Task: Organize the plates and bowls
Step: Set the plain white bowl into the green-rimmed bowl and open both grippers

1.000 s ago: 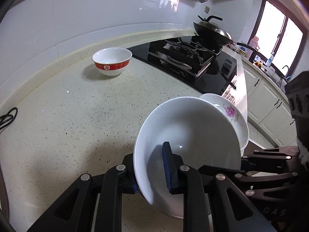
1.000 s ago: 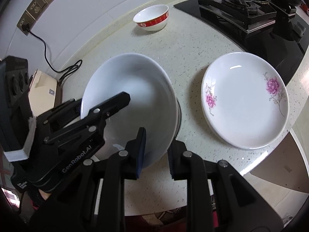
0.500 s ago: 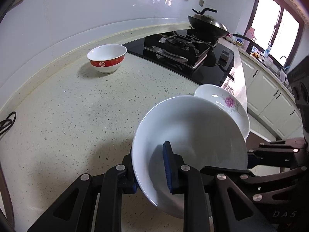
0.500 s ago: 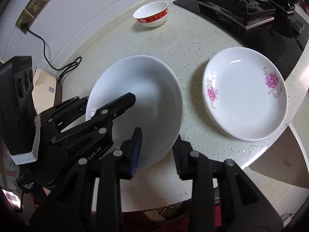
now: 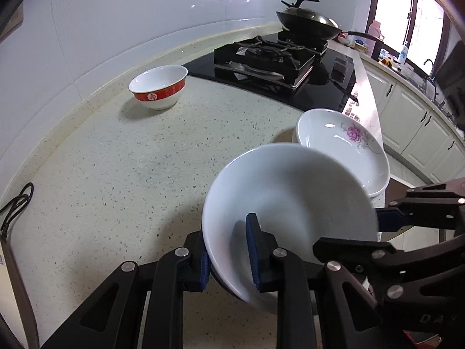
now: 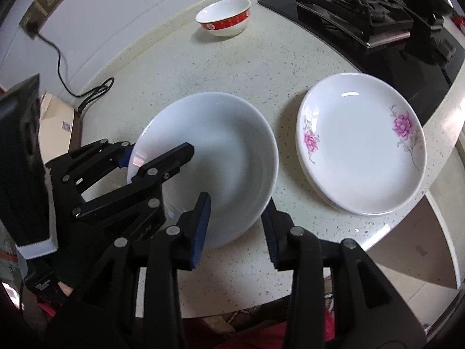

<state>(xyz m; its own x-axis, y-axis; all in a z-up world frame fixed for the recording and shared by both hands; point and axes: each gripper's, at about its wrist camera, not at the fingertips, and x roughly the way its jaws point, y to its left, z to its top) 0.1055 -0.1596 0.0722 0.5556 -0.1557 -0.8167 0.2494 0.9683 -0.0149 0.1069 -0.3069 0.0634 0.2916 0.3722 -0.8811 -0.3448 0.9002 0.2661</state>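
Observation:
My left gripper (image 5: 229,250) is shut on the rim of a plain white plate (image 5: 290,203) and holds it tilted above the counter. It also shows in the right wrist view (image 6: 157,157) clamping the plate (image 6: 221,157) at its left rim. My right gripper (image 6: 237,224) is open, its fingers on either side of the plate's near rim. A flowered plate stack (image 6: 360,142) lies to the right; it also shows in the left wrist view (image 5: 343,145). A red-banded bowl (image 5: 158,90) stands far back (image 6: 223,17).
A black gas stove (image 5: 273,58) with a wok (image 5: 308,20) sits at the back right. A black cable (image 6: 87,93) and a cardboard box (image 6: 58,133) lie at the counter's left. The counter edge (image 6: 377,238) runs close on the right.
My right gripper has opened and let go of the white plate's rim. The plate, still in my left gripper, has levelled and lowered toward the counter.

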